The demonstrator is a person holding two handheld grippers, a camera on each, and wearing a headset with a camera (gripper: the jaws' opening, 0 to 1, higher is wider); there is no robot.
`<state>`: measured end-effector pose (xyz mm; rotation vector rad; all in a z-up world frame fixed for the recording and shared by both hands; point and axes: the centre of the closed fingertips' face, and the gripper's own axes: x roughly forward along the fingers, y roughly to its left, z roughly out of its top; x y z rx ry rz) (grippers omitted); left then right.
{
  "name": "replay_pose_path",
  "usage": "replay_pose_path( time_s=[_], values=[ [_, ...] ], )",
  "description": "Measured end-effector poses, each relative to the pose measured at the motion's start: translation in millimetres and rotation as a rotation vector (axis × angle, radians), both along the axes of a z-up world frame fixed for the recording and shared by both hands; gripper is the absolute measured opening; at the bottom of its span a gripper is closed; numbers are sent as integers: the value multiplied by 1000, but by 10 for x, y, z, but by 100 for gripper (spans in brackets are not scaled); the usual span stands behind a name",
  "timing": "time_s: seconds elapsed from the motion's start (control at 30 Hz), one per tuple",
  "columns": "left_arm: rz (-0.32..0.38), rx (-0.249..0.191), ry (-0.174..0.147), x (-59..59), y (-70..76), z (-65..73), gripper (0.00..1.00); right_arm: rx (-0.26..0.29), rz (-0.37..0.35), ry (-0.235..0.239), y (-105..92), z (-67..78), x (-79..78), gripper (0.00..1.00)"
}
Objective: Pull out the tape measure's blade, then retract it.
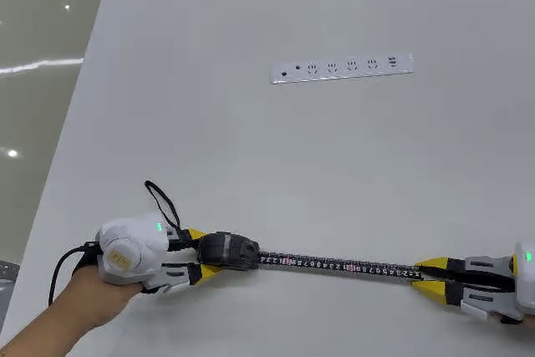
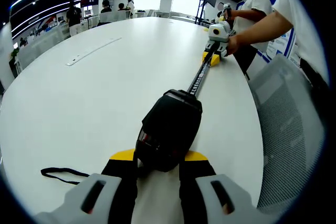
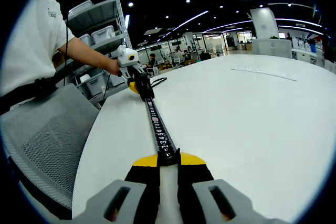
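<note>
A black tape measure case (image 1: 227, 251) rests on the white table, and my left gripper (image 1: 197, 255) is shut on it; from close up the case (image 2: 169, 128) sits between the yellow-tipped jaws. Its black blade (image 1: 338, 265) with printed numbers runs right along the table to my right gripper (image 1: 428, 278), which is shut on the blade's end. In the right gripper view the blade (image 3: 156, 126) stretches from the jaws to the far case (image 3: 144, 91). A black wrist strap (image 1: 162, 201) loops off behind the case.
A white power strip (image 1: 342, 68) lies further back on the table. The table's left edge (image 1: 71, 123) runs diagonally, with glossy floor beyond. A grey mesh chair (image 3: 44, 140) stands by the near table edge. People stand in the background.
</note>
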<state>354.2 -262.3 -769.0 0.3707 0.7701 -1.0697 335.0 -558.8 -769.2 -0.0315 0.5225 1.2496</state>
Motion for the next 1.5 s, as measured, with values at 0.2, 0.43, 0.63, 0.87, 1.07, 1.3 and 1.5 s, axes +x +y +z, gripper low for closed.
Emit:
replay_pose_path(
  time_s=[0.2, 0.43, 0.63, 0.87, 1.07, 1.3, 1.5],
  values=[
    [1, 2, -1, -1, -5, 3, 26, 5, -7, 7, 7, 7, 4, 9],
    [-10, 11, -14, -6, -7, 4, 27, 8, -8, 21, 39, 30, -39, 11],
    [-7, 7, -12, -1, -8, 2, 27, -5, -8, 12, 44, 23, -34, 11],
    [-7, 7, -11, 0, -11, 3, 27, 0, -13, 13, 57, 47, -30, 12],
    [-19, 20, -26, 3, -13, 2, 27, -21, -3, -1, 58, 39, -35, 13],
    [14, 30, -12, 12, -11, -27, 29, -28, -29, 5, 28, 15, -18, 16],
    [3, 57, 13, -45, 5, -90, 33, -33, -34, 9, 58, 26, -12, 21]
  ],
)
